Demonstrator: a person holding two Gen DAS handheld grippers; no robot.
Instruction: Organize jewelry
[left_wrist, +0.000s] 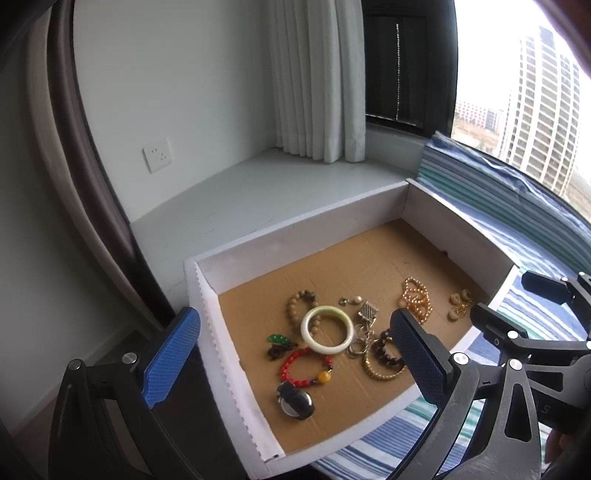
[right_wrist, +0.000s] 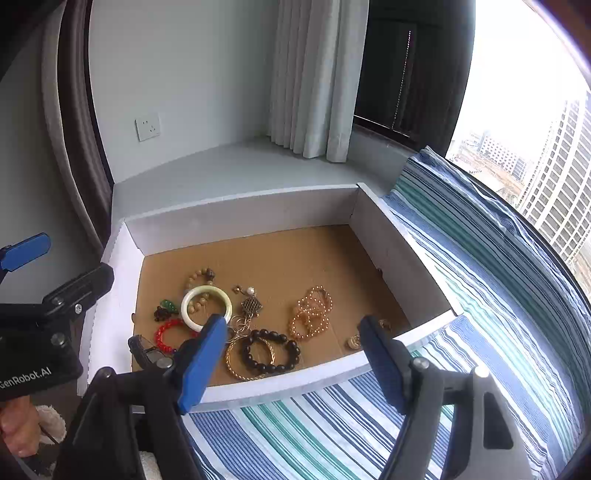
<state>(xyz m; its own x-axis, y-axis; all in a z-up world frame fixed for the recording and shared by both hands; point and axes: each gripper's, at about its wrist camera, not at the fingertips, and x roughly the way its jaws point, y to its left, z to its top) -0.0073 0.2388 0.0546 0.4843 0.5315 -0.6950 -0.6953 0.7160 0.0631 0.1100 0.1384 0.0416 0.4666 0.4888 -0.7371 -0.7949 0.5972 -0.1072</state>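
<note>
So far every piece of jewelry lies inside the box (right_wrist: 402, 254), mostly toward its left wall: pale bangle (right_wrist: 207, 307), dark bead bracelet (right_wrist: 270, 350), gold beads (right_wrist: 311, 313). Left gripper (left_wrist: 295, 354) and right gripper (right_wrist: 291, 350) hover wide and empty; sorting looks largely unfinished.

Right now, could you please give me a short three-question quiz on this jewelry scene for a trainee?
1. True or false: the left gripper is holding a bracelet.
2. Which piece lies partly on the tan bead bracelet? A) the pale jade bangle B) the watch C) the gold pearl strand
3. What does the box rest on?

Key
1. False: both it and the right gripper stand open and empty.
2. A.
3. A striped cloth.
</note>
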